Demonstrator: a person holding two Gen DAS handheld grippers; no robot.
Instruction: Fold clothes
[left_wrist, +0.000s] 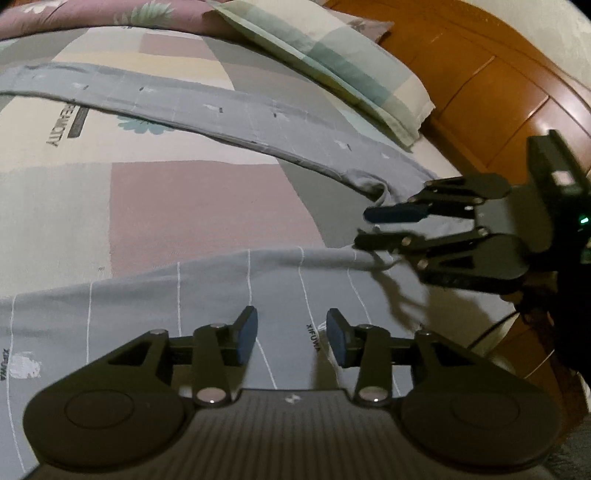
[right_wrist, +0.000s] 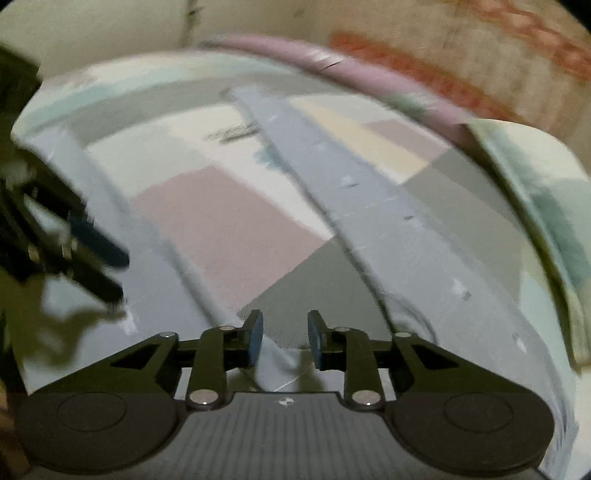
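Grey-blue trousers with thin white lines lie spread on the bed. One leg (left_wrist: 207, 107) runs across the far side and the other leg (left_wrist: 221, 291) lies close to me. My left gripper (left_wrist: 291, 336) hovers open just above the near leg, with nothing between its pads. My right gripper (left_wrist: 373, 227) is at the right, where the two legs meet, open beside a thin white cord (left_wrist: 382, 263). The right wrist view is blurred. There the right gripper (right_wrist: 285, 339) is open over the cloth, the far leg (right_wrist: 351, 192) runs away diagonally, and the left gripper (right_wrist: 110, 273) is at the left edge.
The bed sheet (left_wrist: 192, 206) is a patchwork of pink, grey and cream blocks. A checked pillow (left_wrist: 351, 74) lies at the far right, against a wooden headboard (left_wrist: 480, 92). A pink quilt (left_wrist: 110, 14) is bunched along the far side.
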